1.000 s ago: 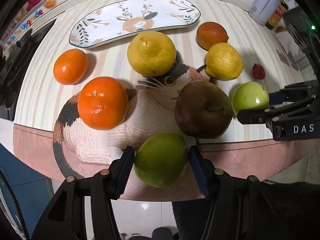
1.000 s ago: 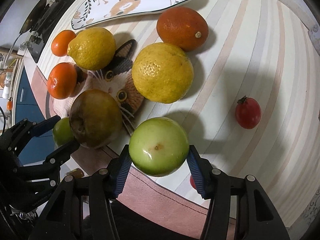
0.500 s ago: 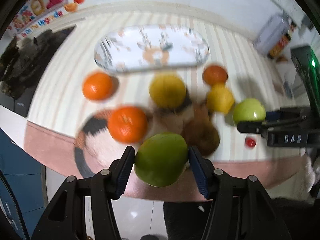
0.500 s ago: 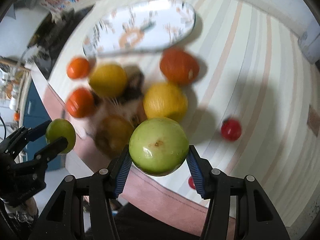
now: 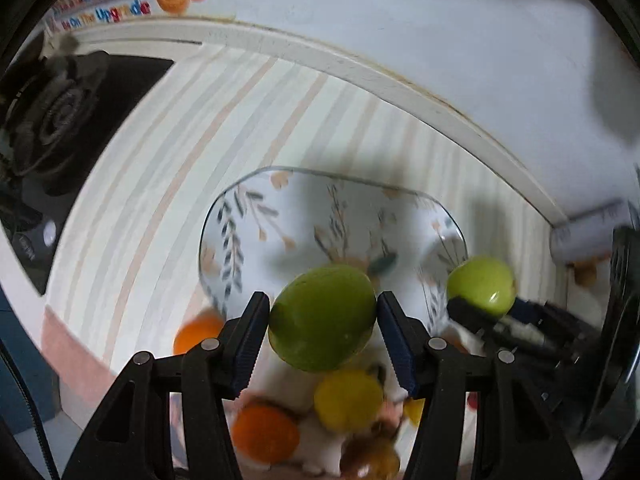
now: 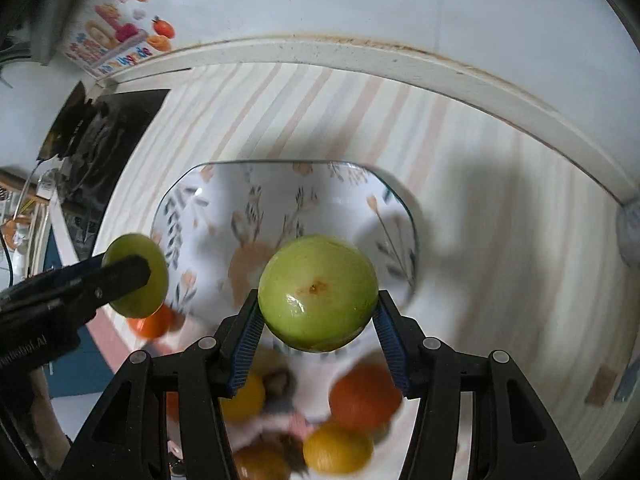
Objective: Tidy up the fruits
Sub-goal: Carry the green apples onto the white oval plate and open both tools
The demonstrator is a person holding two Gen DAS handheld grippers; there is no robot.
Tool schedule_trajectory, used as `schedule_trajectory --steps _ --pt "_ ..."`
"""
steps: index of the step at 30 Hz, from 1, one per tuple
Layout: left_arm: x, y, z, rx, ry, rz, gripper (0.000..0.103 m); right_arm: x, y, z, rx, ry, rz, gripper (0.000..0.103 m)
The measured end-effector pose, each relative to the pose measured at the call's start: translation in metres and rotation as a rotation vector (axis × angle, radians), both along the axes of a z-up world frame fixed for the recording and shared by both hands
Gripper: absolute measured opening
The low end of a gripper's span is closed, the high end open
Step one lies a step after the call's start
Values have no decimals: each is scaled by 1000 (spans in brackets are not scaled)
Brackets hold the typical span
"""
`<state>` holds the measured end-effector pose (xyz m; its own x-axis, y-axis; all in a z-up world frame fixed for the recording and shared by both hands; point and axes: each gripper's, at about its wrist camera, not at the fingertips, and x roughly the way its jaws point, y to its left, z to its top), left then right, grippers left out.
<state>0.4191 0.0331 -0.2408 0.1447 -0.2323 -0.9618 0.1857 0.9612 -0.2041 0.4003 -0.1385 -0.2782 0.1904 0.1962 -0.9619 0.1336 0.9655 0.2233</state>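
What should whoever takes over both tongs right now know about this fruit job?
Left tongs: shut on the darker green fruit, above the near edge of the floral plate.
Right tongs: shut on the paler green fruit, also over the plate.
Plate: nothing resting on it.
Done: both green fruits picked up.
Left: set both down, then the oranges and lemons lying on the cat mat in front of the plate.

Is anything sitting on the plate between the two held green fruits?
No. In the right wrist view the plate is bare between the right gripper's fruit and the left gripper's fruit.
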Motion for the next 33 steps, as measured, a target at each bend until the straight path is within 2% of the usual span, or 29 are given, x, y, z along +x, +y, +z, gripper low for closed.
schedule_trajectory --steps 5,10,13,20,22,23,24,27,28,29,30,31,32,33 --pt "46 -5 -28 -48 81 37 53 42 12 -37 -1 58 12 57" --pt "73 -8 -54 -96 177 51 51 63 25 -56 -25 88 57 57" --pt "82 -10 -60 -116 219 54 51 69 29 -63 -27 100 79 57" --pt "94 -16 -56 -75 250 31 51 78 26 -63 -3 127 76 58" --pt "92 -13 -54 -54 239 30 51 79 19 -60 13 131 56 69" --pt "91 -11 -51 -35 224 33 51 78 16 -57 20 126 44 80" --pt "90 -10 -49 -22 214 33 53 77 11 -53 26 121 31 83" --pt "85 -6 -41 25 169 35 53 73 3 -41 29 121 6 86" --pt "82 -3 -38 46 156 37 55 70 2 -38 19 119 2 89" --pt "79 0 -35 66 144 41 62 67 0 -35 9 119 1 93" --pt "76 2 -33 77 134 45 75 63 -2 -32 -2 117 0 94" --pt "72 5 -31 91 121 47 80 58 -4 -29 -26 122 -2 94" --pt "68 7 -30 108 111 51 85 57 -5 -27 -41 126 -2 94" --pt "64 9 -29 121 104 53 85 54 -6 -26 -52 127 -3 94"
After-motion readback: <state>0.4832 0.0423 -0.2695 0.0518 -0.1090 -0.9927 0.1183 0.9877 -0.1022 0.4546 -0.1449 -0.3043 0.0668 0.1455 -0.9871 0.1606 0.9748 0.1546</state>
